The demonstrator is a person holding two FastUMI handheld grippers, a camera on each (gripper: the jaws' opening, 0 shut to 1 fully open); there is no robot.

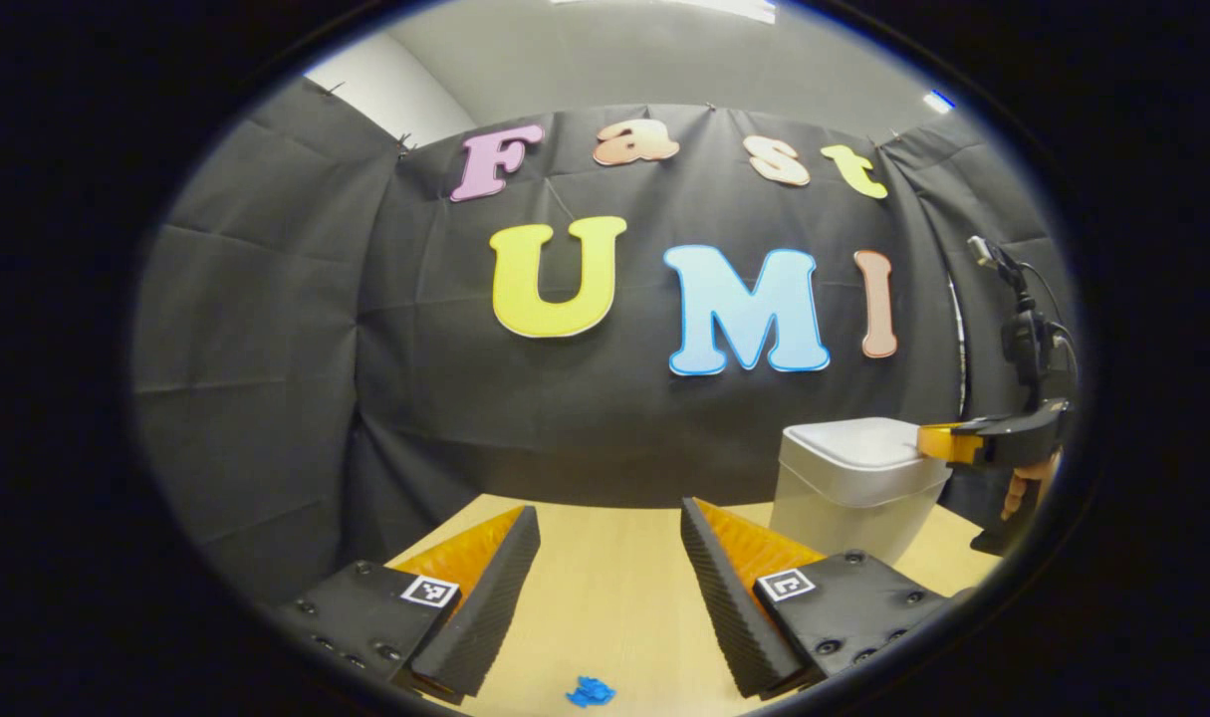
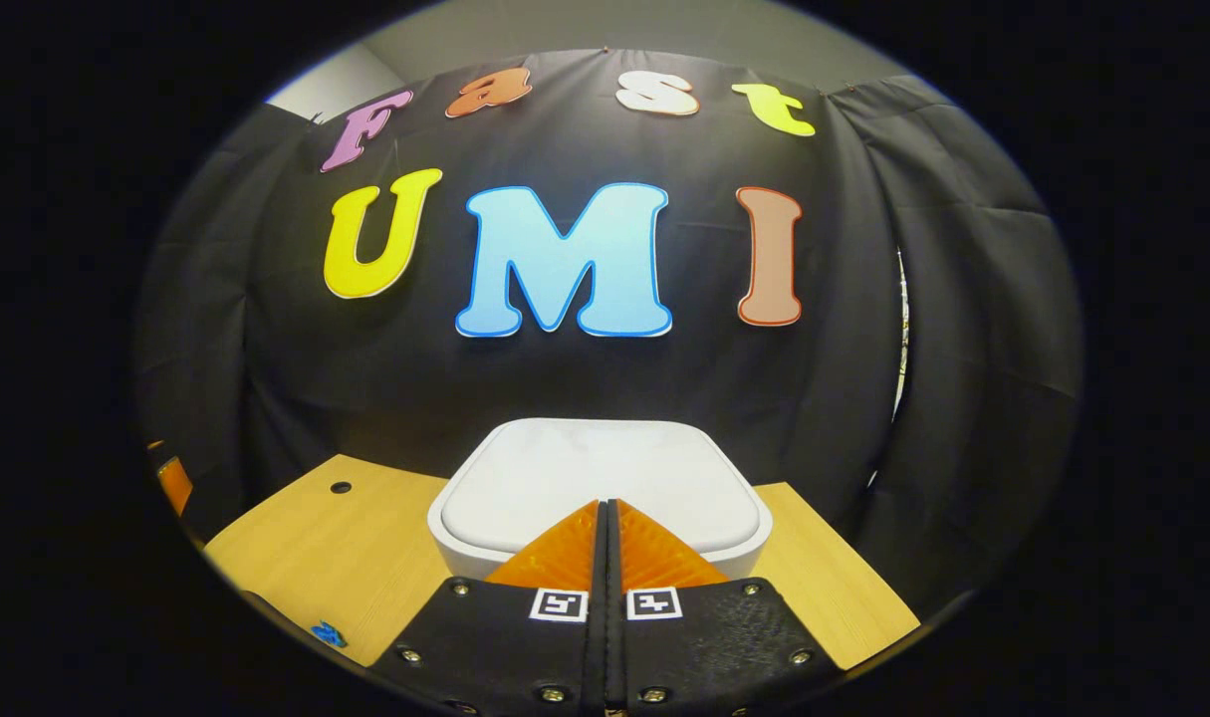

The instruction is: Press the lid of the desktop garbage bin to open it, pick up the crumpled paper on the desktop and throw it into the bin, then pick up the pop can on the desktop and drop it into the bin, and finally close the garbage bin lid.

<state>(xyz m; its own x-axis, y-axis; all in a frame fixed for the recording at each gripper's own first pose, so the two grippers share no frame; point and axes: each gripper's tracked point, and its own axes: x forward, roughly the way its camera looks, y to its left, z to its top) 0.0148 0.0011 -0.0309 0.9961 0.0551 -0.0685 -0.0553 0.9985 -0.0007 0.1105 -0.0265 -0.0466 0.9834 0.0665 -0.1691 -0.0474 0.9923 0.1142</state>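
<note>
At the bottom of the left gripper view, the left gripper (image 1: 609, 588) stands with its fingers spread wide over the wooden table (image 1: 614, 597), a small blue scrap (image 1: 591, 691) lying low between them. Farther off at right sits the garbage bin (image 1: 853, 488), lid down. In the right gripper view, the right gripper (image 2: 607, 513) has its fingers pressed together, tips over the near edge of the bin lid (image 2: 600, 478) at lower centre.
</note>
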